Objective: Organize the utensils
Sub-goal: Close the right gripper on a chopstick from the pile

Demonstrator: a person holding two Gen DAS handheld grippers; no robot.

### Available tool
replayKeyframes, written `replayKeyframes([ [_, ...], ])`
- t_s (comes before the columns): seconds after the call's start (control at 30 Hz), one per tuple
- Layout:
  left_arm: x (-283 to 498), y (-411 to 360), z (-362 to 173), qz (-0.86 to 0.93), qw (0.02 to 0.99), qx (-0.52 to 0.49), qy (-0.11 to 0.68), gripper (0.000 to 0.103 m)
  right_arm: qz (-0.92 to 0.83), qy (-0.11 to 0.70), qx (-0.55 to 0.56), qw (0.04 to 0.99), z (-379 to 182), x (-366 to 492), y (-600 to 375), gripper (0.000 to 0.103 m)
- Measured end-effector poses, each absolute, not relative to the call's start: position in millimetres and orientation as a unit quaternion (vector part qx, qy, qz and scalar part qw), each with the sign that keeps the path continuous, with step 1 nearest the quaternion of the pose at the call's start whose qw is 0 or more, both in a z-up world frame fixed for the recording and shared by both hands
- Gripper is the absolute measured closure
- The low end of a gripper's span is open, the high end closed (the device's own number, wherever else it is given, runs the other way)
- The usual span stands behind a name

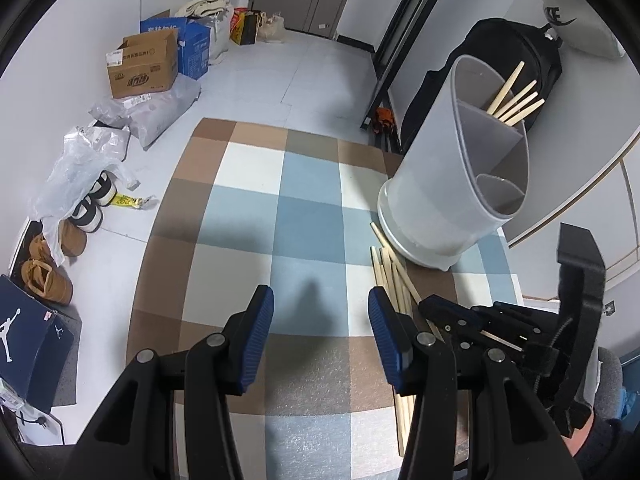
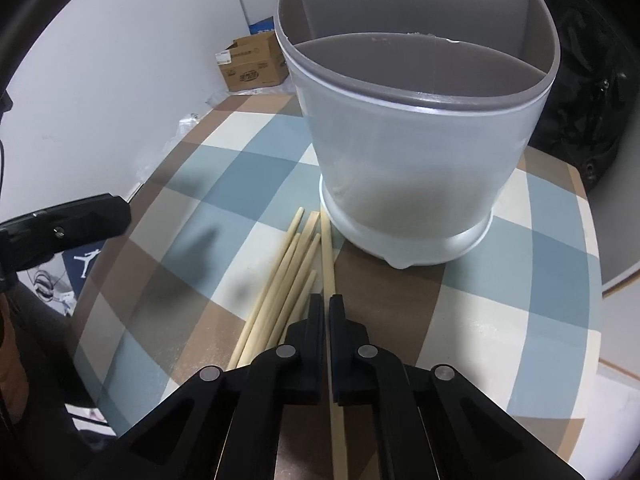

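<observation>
A grey-rimmed, frosted utensil holder [image 1: 452,184] [image 2: 408,152] with divided compartments stands on the checked tablecloth [image 1: 240,200]. Several wooden chopsticks [image 1: 516,98] stick out of its far compartment. More loose chopsticks [image 2: 288,264] [image 1: 390,276] lie on the cloth just in front of its base. My right gripper [image 2: 326,304] is shut on one chopstick [image 2: 327,248], which runs straight between its fingers toward the holder's base. My left gripper [image 1: 320,308] hovers open over bare cloth to the left of the pile, with nothing between its blue pads [image 1: 260,340].
The table is small, and its edges fall off to the floor on the left. Cardboard boxes [image 1: 144,64], bags and shoes [image 1: 48,276] lie on the floor along the wall. A black bag [image 1: 508,52] sits behind the holder.
</observation>
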State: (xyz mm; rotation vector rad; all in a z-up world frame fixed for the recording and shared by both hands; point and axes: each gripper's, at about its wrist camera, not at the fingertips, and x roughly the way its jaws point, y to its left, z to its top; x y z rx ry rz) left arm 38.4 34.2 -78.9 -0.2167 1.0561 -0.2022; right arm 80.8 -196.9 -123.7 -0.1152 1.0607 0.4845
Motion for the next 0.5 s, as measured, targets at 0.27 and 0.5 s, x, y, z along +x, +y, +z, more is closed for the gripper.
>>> replayKeyframes([
  [0.27, 38, 32, -79, -0.094, 0.851, -0.103, 0.507, 0.06, 0.225, 0.512, -0.031, 0.828, -121, 57, -212, 0.103],
  [0.5, 37, 27, -76, -0.096, 0.853, -0.095, 0.504, 0.06, 0.225, 0.532, -0.01, 0.816, -119, 38, -222, 0.103],
])
